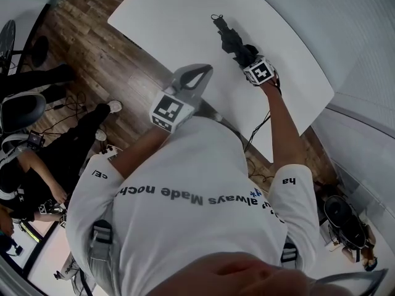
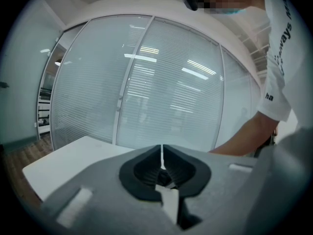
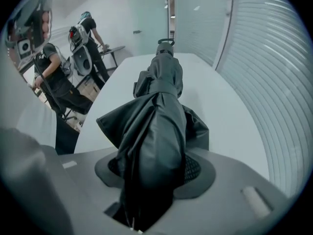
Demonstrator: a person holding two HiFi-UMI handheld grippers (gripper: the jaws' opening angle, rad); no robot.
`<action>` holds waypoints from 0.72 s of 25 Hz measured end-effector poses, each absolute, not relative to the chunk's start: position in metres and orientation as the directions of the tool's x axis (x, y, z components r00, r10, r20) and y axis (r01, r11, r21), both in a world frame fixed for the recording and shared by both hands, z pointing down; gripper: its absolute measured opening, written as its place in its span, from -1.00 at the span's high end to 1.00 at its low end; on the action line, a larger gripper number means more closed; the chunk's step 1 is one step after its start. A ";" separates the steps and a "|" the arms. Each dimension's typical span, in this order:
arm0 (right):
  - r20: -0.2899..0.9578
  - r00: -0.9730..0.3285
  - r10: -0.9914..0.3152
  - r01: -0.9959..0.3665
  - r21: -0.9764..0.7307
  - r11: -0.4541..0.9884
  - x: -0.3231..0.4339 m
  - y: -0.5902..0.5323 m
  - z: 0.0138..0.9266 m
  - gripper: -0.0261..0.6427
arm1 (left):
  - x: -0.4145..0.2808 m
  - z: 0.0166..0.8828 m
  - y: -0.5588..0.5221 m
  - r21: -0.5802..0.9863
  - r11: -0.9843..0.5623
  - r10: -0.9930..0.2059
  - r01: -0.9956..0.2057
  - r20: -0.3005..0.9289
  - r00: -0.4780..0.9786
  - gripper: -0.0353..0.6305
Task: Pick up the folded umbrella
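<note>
- My right tongs (image 1: 242,55) (image 3: 154,166) are clamped on the black folded fabric umbrella (image 1: 229,39) (image 3: 159,106). The right gripper view shows the dark cloth bunched between both ribbed pads and filling the gap.
- The umbrella runs straight away from those tongs, out over the flat white surface (image 1: 185,17) (image 3: 225,116). Loose folds of cloth bulge to either side just past the pads.
- Its far end, with a small loop on it, points toward the far side of the surface. I cannot tell whether that end rests on the top or hangs just above it.
- In the head view the umbrella sits toward the right half of the surface, with my right arm reaching over the near edge to it.
- My left tongs (image 1: 199,76) (image 2: 162,156) are pressed together with only a thin slit between the tips and nothing in them.
- They hang over the near edge of the surface (image 2: 73,155), well apart from the umbrella and aimed at the glass wall with blinds (image 2: 161,82).
- Off to the left of the surface, people stand on the brown wooden plank floor (image 1: 105,60).
</note>
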State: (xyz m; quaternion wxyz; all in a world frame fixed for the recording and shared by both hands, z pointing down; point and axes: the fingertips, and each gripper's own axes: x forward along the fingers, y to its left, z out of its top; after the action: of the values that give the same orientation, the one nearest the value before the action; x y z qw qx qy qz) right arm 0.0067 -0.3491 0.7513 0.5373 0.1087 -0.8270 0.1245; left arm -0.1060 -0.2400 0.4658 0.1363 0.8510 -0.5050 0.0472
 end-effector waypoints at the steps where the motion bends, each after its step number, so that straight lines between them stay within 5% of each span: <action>1: 0.902 -0.427 -0.064 -0.336 -0.092 0.937 0.009 -0.350 0.744 0.27 | -0.105 0.465 -0.240 0.184 -0.455 -0.846 -0.871 0.216 0.487 0.86; 18: 0.481 -0.746 -0.461 -0.551 -0.057 0.832 0.027 -0.323 0.516 0.27 | -0.080 0.430 -0.239 0.176 -0.496 -0.840 -0.850 0.153 0.521 0.86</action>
State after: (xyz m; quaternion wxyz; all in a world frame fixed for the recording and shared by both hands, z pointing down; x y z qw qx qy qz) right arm 0.0271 -0.3234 0.5159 0.2299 0.2725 -0.9292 0.0979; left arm -0.0802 -0.2394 0.4298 0.1152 0.8645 -0.4887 0.0235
